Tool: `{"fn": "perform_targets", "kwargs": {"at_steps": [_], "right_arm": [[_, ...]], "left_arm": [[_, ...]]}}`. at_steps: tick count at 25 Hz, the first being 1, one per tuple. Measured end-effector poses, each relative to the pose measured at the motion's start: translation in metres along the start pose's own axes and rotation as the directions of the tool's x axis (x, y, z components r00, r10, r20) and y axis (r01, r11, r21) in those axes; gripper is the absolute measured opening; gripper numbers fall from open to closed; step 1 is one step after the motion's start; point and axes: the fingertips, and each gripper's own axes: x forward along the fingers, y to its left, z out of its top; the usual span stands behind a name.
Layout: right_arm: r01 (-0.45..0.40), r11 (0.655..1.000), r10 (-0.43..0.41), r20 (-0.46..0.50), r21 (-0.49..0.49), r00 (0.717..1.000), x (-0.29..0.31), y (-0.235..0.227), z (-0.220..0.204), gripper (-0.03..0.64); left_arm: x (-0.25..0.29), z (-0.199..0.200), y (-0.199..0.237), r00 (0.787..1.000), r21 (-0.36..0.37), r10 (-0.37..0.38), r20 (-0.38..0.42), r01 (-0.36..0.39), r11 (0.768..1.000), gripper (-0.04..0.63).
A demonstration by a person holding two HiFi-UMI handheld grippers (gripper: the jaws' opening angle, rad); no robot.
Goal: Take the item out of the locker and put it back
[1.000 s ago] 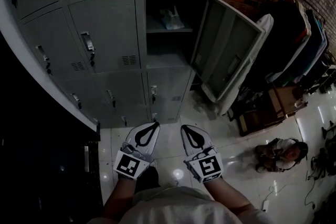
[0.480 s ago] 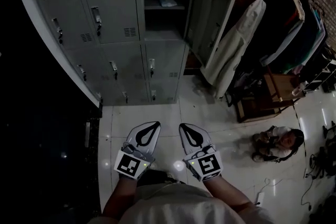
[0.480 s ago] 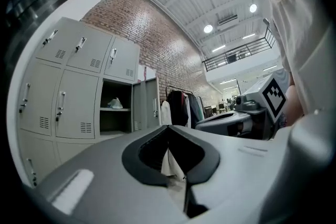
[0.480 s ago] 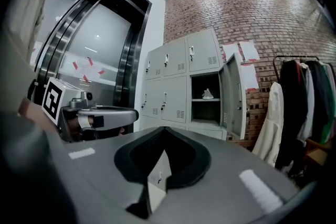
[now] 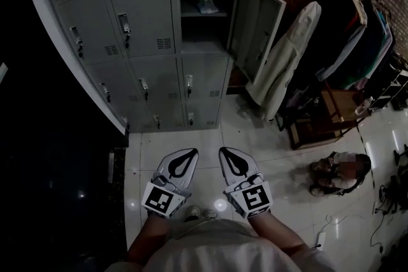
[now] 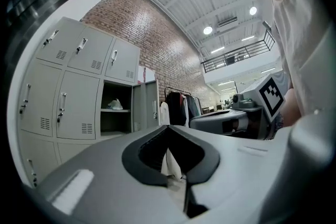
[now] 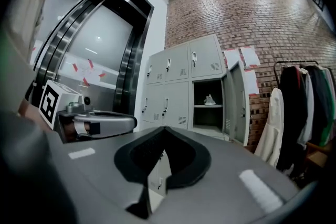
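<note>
Head view | left gripper (image 5: 189, 153), right gripper (image 5: 226, 152): fingers clenched, empty | item (image 5: 205, 4) in locker (image 5: 199, 35)

The left gripper (image 5: 187, 153) and right gripper (image 5: 227, 153) have backed away from the open locker (image 5: 203, 41), exposing more floor (image 5: 204, 139).

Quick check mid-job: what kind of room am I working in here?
Probably a staff changing area in an industrial hall: a bank of grey metal lockers, a rack of hanging coats, and a red brick wall.
</note>
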Motion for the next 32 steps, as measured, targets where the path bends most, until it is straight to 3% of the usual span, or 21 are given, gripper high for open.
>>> {"fn": "perform_targets", "kwargs": {"at_steps": [8,14,32], "right_arm": [[0.021,1.000,-0.021,0.019,-0.004,1.000,0.016,0.007,0.012,-0.002],[0.006,0.999,-0.006,0.009,-0.036,1.000,0.026,0.007,0.012,-0.002],[0.019,0.997,-0.017,0.025,-0.072,1.000,0.034,-0.012,0.016,-0.002]], "left_arm": [[-0.001,0.010,0.017,0.999,0.020,-0.026,0.019,0.026,0.999,-0.025],[0.000,0.004,0.034,1.000,0.002,0.000,0.019,0.000,1.000,-0.025],[0.008,0.005,0.038,1.000,0.018,0.010,0.011,-0.010,1.000,-0.025]]}}
